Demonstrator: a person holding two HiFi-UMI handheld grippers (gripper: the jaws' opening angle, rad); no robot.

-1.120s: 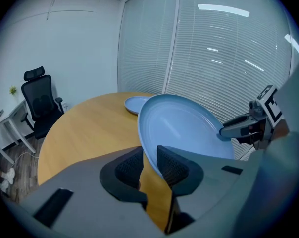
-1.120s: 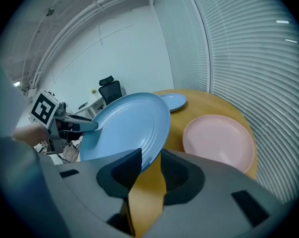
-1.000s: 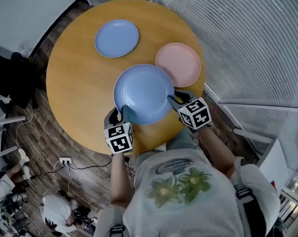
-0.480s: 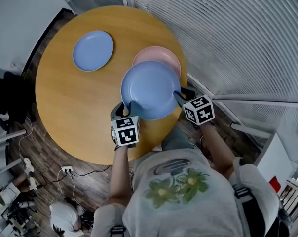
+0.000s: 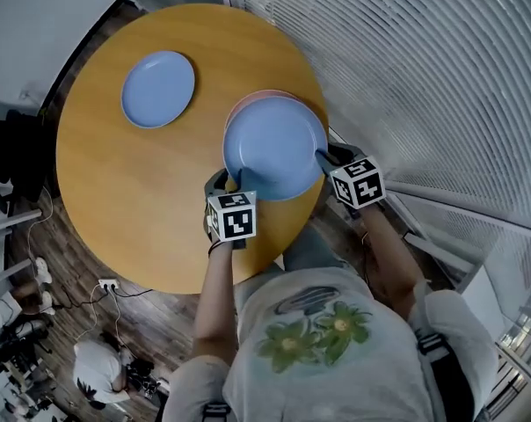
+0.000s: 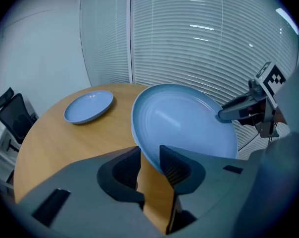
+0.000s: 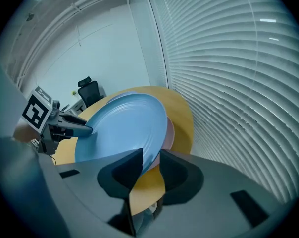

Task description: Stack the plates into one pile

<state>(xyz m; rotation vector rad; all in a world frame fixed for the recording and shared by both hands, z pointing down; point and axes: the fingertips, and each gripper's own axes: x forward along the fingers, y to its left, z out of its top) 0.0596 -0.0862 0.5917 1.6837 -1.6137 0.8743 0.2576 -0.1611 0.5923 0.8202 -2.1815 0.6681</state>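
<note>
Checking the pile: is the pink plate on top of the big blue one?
No, the big blue plate is over the pink plate, whose rim peeks out beneath.

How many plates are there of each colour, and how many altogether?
Blue: 2 (big blue plate, small blue plate)
Pink: 1 (pink plate, mostly hidden under the big blue plate)
Total: 3 plates

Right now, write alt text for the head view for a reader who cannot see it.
From above: the left gripper, jaws opening, and right gripper, jaws closing, hold a large blue plate by its rim over a pink plate on a round wooden table. A small blue plate lies apart.
</note>
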